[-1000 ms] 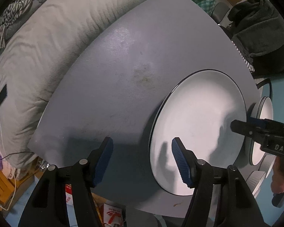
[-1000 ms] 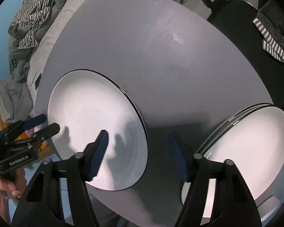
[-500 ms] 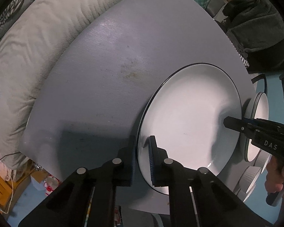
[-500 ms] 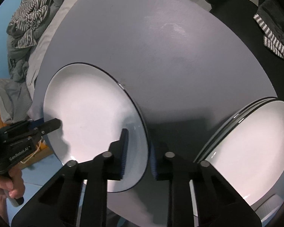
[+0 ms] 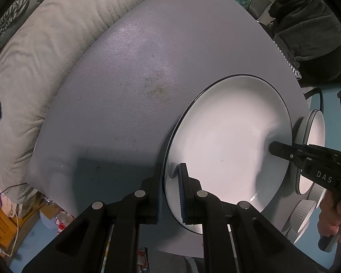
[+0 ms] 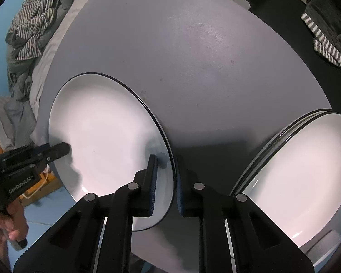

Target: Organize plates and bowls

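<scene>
a large white plate (image 5: 229, 145) with a thin dark rim is seen on the grey table (image 5: 129, 86), close to its near edge. the left gripper (image 5: 170, 191) is closed on the plate's left rim, one blue pad (image 5: 182, 191) over the white face and the other under the edge. the right gripper (image 6: 166, 182) is pinched on the opposite rim of the same plate (image 6: 102, 136), its left pad above the face and its right pad outside the dark edge; whether the plate is lifted off the table (image 6: 193, 56) cannot be told. in each wrist view the other gripper is seen at the far side of the plate, held by a bare hand (image 6: 4, 225). a stack of white plates (image 6: 302, 182) is seen just to the right, apart from the gripped plate. ribbed white bowls (image 5: 307, 213) are glimpsed beyond the stack. a pale quilted cushion (image 5: 34, 45) lies along the table's left side, and striped cloth (image 6: 31, 20) is heaped beyond it.
</scene>
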Action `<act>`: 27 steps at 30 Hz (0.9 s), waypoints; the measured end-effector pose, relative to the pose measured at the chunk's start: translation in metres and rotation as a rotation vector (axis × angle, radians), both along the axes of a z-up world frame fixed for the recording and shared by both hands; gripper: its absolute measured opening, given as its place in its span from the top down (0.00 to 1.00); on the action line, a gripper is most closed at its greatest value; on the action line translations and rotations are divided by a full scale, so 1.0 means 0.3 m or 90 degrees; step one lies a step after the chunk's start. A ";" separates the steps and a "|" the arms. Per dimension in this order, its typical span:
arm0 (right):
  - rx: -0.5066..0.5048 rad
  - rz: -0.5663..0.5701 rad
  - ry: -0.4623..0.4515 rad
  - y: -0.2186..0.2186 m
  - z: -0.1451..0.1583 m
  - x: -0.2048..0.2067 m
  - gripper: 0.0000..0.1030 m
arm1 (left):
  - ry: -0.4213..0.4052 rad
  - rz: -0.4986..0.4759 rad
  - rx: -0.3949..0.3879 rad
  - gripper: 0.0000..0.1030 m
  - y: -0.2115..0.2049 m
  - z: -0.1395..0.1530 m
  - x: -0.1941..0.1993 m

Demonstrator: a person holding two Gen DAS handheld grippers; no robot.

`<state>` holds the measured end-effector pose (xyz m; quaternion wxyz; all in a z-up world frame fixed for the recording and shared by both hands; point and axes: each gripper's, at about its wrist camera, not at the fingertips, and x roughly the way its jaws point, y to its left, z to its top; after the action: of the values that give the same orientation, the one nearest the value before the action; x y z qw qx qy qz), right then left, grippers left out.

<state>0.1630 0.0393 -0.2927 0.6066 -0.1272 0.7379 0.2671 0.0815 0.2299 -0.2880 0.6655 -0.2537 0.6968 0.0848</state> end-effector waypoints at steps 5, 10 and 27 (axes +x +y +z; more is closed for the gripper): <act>-0.005 -0.002 0.002 -0.004 -0.001 -0.006 0.86 | 0.002 -0.007 -0.002 0.89 -0.015 -0.002 -0.004; -0.008 -0.009 0.011 -0.012 -0.004 -0.011 0.87 | 0.007 -0.002 -0.004 0.88 -0.023 0.003 -0.007; 0.013 -0.038 0.007 -0.115 0.102 0.001 0.87 | -0.031 -0.050 0.000 0.88 -0.120 0.137 0.041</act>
<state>0.1634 0.0048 -0.2622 0.6113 -0.0973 0.7422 0.2569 0.0937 0.1938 -0.2468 0.6850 -0.2281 0.6899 0.0528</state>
